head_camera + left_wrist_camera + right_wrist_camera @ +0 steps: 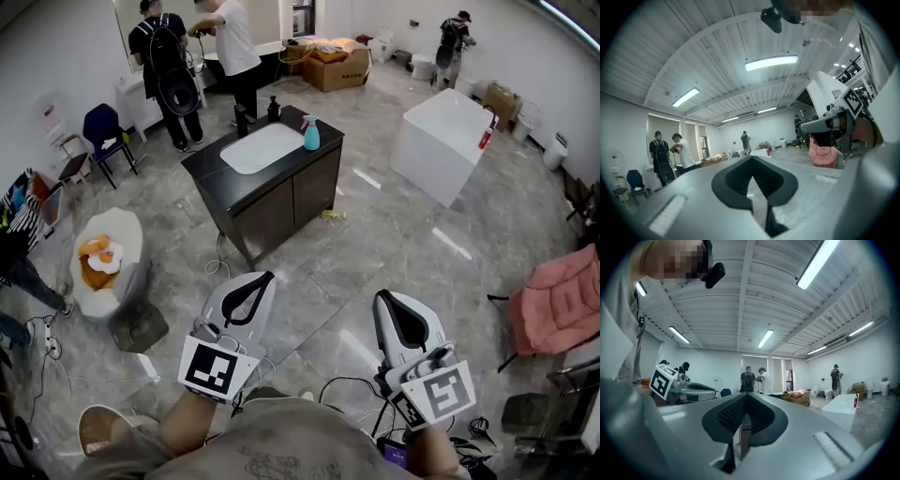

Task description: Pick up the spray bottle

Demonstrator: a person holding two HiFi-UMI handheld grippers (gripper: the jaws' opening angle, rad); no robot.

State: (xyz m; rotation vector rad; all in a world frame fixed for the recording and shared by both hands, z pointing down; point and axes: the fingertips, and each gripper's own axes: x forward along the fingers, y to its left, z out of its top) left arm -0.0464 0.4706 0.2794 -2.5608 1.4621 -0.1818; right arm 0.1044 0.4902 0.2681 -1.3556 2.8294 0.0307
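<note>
The spray bottle (310,134), light blue with a pink trigger head, stands upright on the right end of a dark vanity counter (211,170), beside its white basin (261,148). Both grippers are held close to my body, far from the bottle, pointing across the floor toward it. The left gripper (265,276) has its jaws together with nothing between them, and so does the right gripper (382,296). In the left gripper view the left gripper (751,157) points up into the room. The right gripper (746,394) does the same in the right gripper view. Neither gripper view shows the bottle.
Two black bottles (273,110) stand at the counter's back. Two people (230,47) stand behind the vanity. A white tub (441,141) sits to the right, a pink chair (561,305) at far right, a white round seat (105,258) at left. Cables (347,384) lie by my feet.
</note>
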